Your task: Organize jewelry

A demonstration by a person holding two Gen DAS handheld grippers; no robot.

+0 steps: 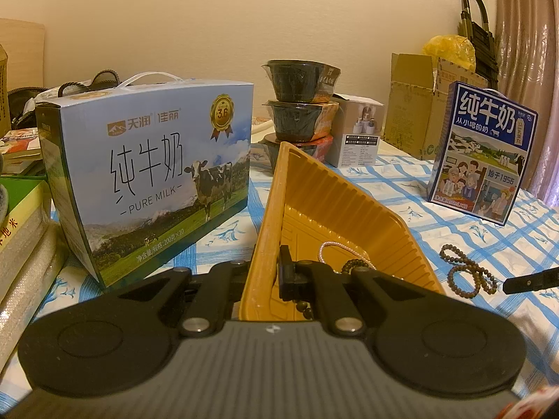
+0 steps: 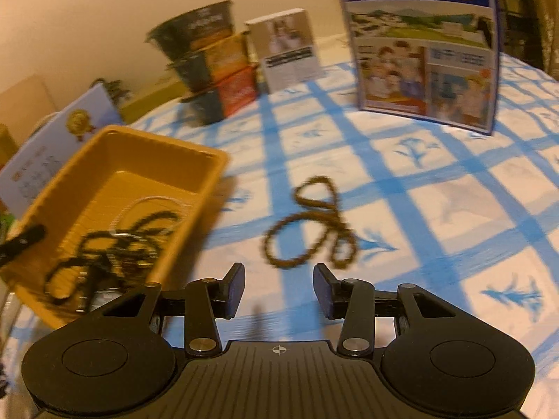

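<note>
Ribbed yellow plastic tray [image 1: 349, 209], tilted, clamped by its rim in the left gripper [image 1: 270, 272]; right gripper [image 2: 277, 291] jaws apart, empty; looped brown bead necklace [image 2: 311, 223] on checked cloth [image 2: 436, 209] at its twelve o'clock.

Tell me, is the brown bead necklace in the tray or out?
Out. The brown bead necklace lies looped on the blue checked tablecloth, beside the yellow tray.

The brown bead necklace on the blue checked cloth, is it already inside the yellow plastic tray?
No, the brown bead necklace lies on the blue checked cloth, beside the yellow plastic tray.
</note>
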